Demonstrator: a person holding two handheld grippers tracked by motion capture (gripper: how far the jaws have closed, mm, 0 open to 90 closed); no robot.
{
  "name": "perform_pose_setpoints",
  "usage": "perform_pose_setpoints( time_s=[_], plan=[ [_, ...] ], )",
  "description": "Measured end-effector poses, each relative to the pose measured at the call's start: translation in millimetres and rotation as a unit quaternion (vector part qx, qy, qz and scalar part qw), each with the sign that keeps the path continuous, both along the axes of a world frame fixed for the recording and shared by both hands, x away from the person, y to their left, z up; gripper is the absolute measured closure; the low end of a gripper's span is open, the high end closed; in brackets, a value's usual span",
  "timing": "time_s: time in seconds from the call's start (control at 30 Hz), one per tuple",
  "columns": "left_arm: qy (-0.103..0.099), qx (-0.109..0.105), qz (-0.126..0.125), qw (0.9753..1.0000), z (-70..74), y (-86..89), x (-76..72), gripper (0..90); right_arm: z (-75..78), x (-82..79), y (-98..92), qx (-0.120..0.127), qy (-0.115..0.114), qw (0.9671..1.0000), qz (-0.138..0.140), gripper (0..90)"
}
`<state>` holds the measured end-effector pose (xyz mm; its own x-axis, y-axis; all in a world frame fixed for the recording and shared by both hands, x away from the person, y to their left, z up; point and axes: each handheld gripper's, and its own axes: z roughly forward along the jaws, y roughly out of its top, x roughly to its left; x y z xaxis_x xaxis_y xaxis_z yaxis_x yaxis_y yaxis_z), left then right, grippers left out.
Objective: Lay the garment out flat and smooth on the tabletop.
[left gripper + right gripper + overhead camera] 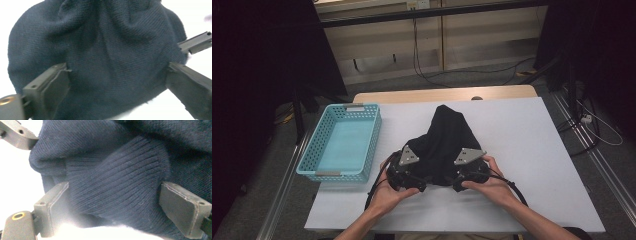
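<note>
We have the dark navy knitted garment (446, 142) bunched mid-table on the white tabletop (522, 150), right of the turquoise perforated plastic basket (343, 142). Our left gripper (414, 181) and right gripper (462, 181) both stand with jaws spread, cloth between them, the right around a ribbed cuff (117, 187). We judge we're about to grasp; next, close both on the fabric.
</note>
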<state>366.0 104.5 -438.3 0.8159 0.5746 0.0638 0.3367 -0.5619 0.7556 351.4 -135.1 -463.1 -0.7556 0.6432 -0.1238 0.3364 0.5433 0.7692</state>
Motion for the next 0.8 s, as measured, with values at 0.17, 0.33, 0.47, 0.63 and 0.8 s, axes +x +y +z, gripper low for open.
perform_pose_setpoints(
  time_s=[0.17, 0.33, 0.47, 0.63, 0.8],
  plan=[
    [-0.003, 0.019, 0.003, 0.9998, -2.6, -1.3, 1.5, 7.7, -1.4, -1.1, 1.7, -0.005, 0.000, 0.9999, 0.016, 16.6],
    [0.011, -0.002, -0.007, 0.9999, -2.1, 0.5, 4.7, 3.4, -1.1, -1.7, 2.4, -0.006, 0.004, 0.9997, 0.022, 30.1],
    [-0.007, 0.010, -0.012, 0.9999, -1.4, -6.0, -3.8, 2.2, 4.5, -4.2, -0.1, -0.022, -0.006, 0.9996, 0.019, 54.7],
    [-0.016, 0.013, -0.012, 0.9997, -5.9, -12.2, -5.2, 0.0, 10.9, -2.8, -5.8, -0.015, -0.017, 0.9996, 0.014, 71.8],
    [-0.023, 0.026, -0.016, 0.9993, -8.5, -10.8, -0.6, 0.5, 19.8, -4.2, -10.7, 0.006, -0.019, 0.9997, 0.011, 74.2]
  ],
)
